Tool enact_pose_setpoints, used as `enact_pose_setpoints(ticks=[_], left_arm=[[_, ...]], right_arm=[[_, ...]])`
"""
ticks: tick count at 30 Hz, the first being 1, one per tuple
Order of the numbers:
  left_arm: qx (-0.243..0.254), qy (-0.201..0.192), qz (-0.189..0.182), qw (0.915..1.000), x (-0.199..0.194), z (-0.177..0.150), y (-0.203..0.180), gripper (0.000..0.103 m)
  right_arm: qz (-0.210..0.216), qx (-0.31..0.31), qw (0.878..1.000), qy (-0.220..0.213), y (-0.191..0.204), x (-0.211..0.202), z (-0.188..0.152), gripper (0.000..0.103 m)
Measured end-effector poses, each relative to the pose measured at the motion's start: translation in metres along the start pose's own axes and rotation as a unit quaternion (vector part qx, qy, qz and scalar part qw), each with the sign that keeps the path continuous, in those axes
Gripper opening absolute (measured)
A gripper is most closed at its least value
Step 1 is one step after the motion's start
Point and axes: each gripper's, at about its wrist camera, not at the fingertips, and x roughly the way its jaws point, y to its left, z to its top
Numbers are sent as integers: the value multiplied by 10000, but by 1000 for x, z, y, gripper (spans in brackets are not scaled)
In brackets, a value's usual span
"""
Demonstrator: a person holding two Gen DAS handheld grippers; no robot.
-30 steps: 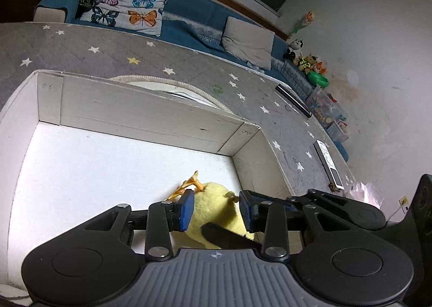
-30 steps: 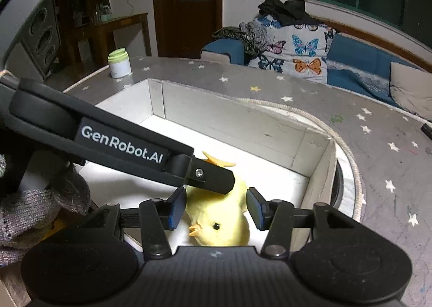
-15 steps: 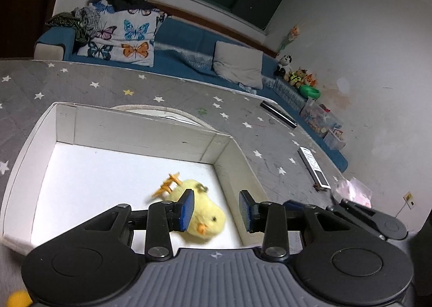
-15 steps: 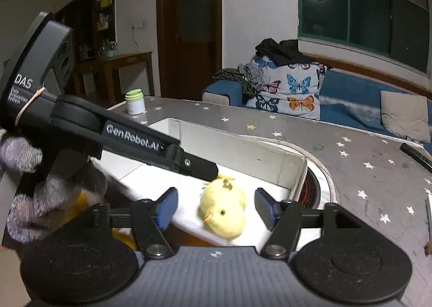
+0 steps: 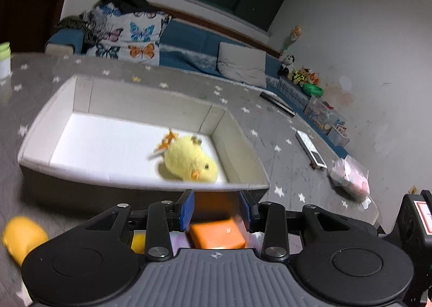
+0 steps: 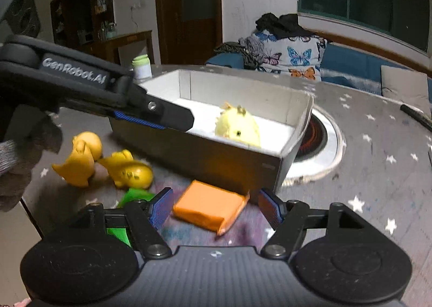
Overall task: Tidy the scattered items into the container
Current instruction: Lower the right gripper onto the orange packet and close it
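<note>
Inside box [image 6: 294,134] corner, chick [image 6: 239,128], orange block [image 6: 209,207] outside wall.

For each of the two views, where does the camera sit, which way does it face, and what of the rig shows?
Left wrist: behind the left gripper, facing the white box, sofa beyond; open fingers show.
Right wrist: behind the right gripper, facing the box's near wall; open fingers, left gripper and gloved hand show.
Shared: box, yellow plush chick inside, orange block.
</note>
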Motion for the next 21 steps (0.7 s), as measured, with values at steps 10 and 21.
enact_pose_setpoints(ticks=[10,21], left_arm=[[-167,285,227,9992,17,-13,6,39],[-151,503,201,9984,30,-13,0,39]], right_arm=[[13,8,9996,268,0,20,-6,71],[75,166,9987,476,-2,36,-6,72]])
